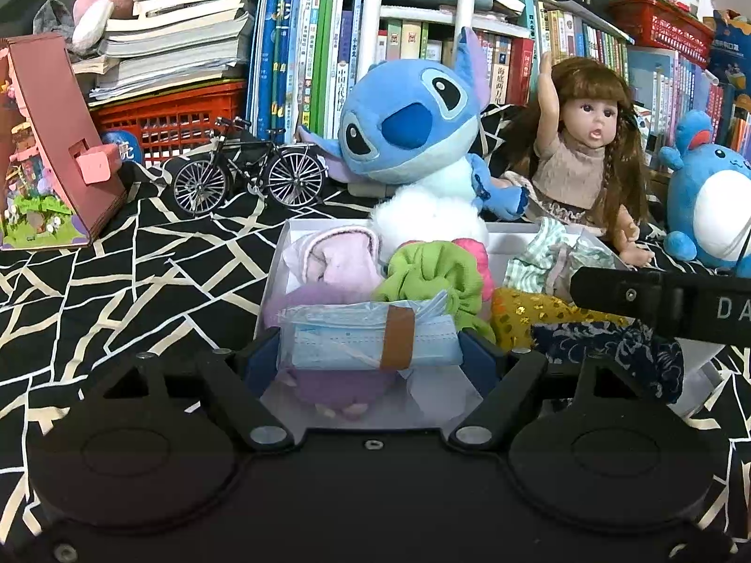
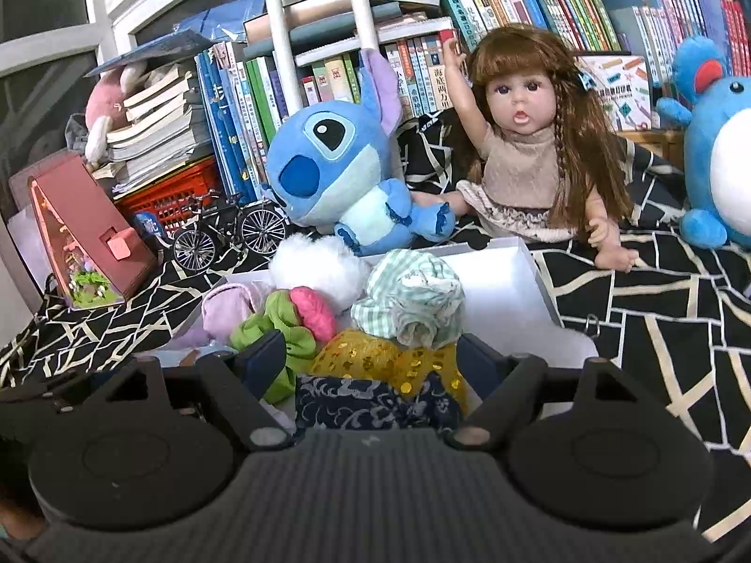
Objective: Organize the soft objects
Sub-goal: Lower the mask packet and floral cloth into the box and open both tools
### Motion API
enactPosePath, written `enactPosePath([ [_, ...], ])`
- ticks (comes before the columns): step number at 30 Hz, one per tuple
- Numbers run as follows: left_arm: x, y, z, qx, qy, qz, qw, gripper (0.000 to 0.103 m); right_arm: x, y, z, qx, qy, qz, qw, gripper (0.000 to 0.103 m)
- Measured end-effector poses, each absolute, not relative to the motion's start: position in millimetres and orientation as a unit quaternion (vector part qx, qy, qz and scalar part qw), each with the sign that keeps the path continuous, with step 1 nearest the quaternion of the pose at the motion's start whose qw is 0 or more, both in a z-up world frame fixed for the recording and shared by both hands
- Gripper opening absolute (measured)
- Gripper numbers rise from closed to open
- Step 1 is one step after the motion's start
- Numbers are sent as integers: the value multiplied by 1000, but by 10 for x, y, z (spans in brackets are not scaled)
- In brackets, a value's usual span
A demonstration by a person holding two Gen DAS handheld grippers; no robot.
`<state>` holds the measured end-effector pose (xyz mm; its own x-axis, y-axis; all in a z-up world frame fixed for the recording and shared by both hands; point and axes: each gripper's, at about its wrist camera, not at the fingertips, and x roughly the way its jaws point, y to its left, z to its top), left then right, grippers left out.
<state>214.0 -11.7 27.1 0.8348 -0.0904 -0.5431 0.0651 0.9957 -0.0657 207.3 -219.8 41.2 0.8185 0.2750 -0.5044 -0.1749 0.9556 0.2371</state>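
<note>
Left wrist view: left gripper (image 1: pixel 371 352) fingers closed on banded mask bundle (image 1: pixel 371 340), held over white box (image 1: pixel 272 281) w/ scrunchies, prob. for dropping in. Right wrist view: right gripper (image 2: pixel 371 366) fingers wide, nothing gripped, straddling navy cloth (image 2: pixel 371 406) in box. Black-and-white patterned cover (image 2: pixel 657 291); bookshelves behind.

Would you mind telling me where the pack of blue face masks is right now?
In the left wrist view the pack of face masks sits low centre in the white box, between the left gripper fingers, just in front of the green scrunchie.
</note>
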Motion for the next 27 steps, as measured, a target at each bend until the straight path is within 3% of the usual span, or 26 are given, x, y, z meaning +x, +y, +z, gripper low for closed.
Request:
enactPosePath([
  [27,1938,-131,317,-12,290,-38,956,91,1804,-2234,545,80,260,125,954,89],
])
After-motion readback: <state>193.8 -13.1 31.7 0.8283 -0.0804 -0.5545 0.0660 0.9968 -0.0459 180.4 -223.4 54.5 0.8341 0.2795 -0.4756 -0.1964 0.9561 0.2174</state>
